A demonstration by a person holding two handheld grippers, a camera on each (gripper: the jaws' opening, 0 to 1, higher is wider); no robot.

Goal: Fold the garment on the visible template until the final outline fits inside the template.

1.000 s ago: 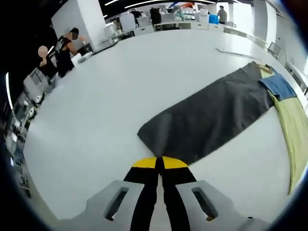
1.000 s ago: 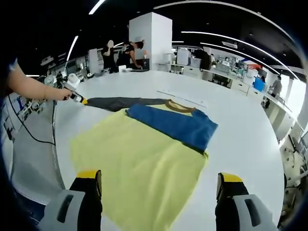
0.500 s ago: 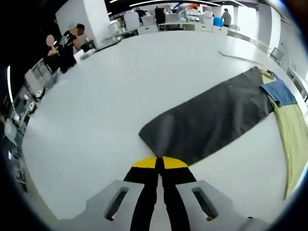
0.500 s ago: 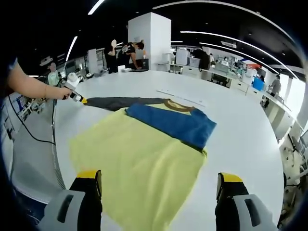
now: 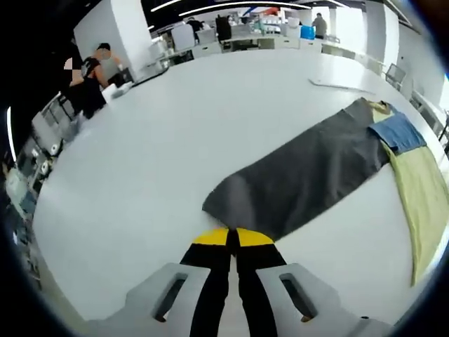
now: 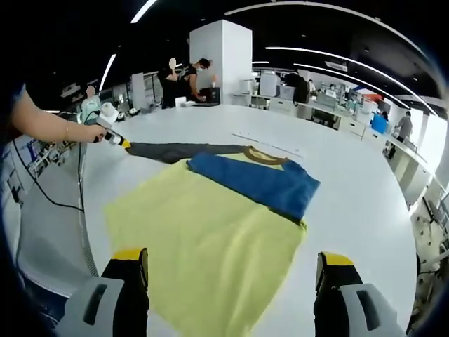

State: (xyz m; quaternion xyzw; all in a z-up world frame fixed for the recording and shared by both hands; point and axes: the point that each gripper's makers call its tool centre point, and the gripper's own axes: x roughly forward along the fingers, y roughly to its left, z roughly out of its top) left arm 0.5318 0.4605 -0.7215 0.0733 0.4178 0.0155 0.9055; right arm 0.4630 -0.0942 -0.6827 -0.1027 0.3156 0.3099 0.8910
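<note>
on the large white table (image 6: 351, 203) the yellow, blue and grey long-sleeved garment (image 6: 210, 232) lies flat, its yellow body nearest the right gripper (image 6: 231, 281), whose yellow-tipped jaws stand wide apart and hold nothing. the long dark grey sleeve (image 5: 309, 175) stretches away from the blue shoulder panel (image 6: 256, 182), and the left gripper (image 5: 233, 239) has its jaws pressed together on the sleeve's cuff end.
</note>
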